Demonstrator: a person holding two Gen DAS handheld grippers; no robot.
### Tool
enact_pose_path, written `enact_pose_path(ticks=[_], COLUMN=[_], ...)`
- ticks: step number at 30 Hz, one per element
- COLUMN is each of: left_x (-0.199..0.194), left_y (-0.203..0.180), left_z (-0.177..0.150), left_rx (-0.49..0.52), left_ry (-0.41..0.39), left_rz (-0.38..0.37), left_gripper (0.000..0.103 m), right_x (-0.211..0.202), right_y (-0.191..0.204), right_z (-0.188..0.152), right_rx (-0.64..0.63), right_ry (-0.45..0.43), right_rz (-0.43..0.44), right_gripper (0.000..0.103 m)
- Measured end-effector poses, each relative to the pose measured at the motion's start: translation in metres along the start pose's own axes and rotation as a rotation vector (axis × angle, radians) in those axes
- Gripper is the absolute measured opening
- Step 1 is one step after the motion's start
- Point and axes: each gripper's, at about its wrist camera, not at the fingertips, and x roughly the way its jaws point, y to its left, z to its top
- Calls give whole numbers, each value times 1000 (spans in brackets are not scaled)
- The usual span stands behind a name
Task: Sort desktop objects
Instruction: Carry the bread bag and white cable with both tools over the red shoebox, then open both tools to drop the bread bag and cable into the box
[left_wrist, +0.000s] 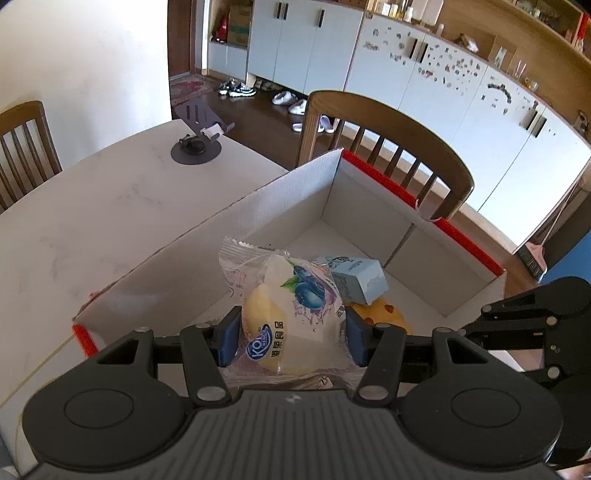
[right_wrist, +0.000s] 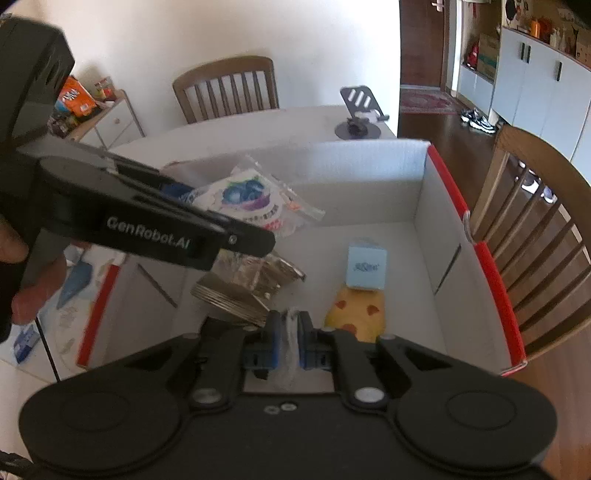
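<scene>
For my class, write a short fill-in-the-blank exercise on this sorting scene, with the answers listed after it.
1. The left gripper holds a snack packet printed with ____ fruit.
2. The small carton in the cardboard box is light ____.
3. The phone stand sits on the ____.

Answers: blueberry; blue; table

Blueberry snack packet (left_wrist: 291, 314) above red-edged cardboard box (left_wrist: 369, 206)

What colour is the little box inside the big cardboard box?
Light blue. The little box shows best in the right wrist view, on the floor of the cardboard box.
</scene>
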Motion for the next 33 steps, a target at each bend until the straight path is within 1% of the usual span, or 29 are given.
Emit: enact_pose_path(ticks=[3,5,12,14,18,21,22,23,24,25,27,29,33], left_x=[9,17,43,49,57,58,57,57,56,55,50,44,28], left_y=[0,-1,-9,-12,-16,-17,-17,-18,-19,-19,-20,-19,-15], left_z=[5,6,11,12,16,18,18,17,17,16,16,15,13], left_rx=[10,20,51,62,67,64,63,64,67,69,71,57,35], left_ry=[22,45,128,143,165,167,165,163,163,161,145,132,95], left_rz=[4,19,52,64,65,66,63,58,57,59,52,42,19], left_gripper=[55,55,55,55,56,57,60,63,73,77,78,78,78], right_x=[1,1,1,0,0,-1,-1,-2,-2,-3,-3,-5,-9], right_y=[-4,-6,-14,-16,-17,-17,-16,-16,-16,-16,-16,-16,-15], right_z=[-3,-4,-8,-9,-8,-9,-9,-9,-9,-8,-8,-8,-7], right_rx=[9,17,45,49,48,48,47,47,47,48,51,51,48], right_ry=[4,4,12,10,10,7,6,6,7,7,8,4,-3], right_rz=[10,16,19,18,19,17,15,13,12,11,10,8,1], right_gripper=[11,14,18,18,18,20,21,22,22,24,26,32,35])
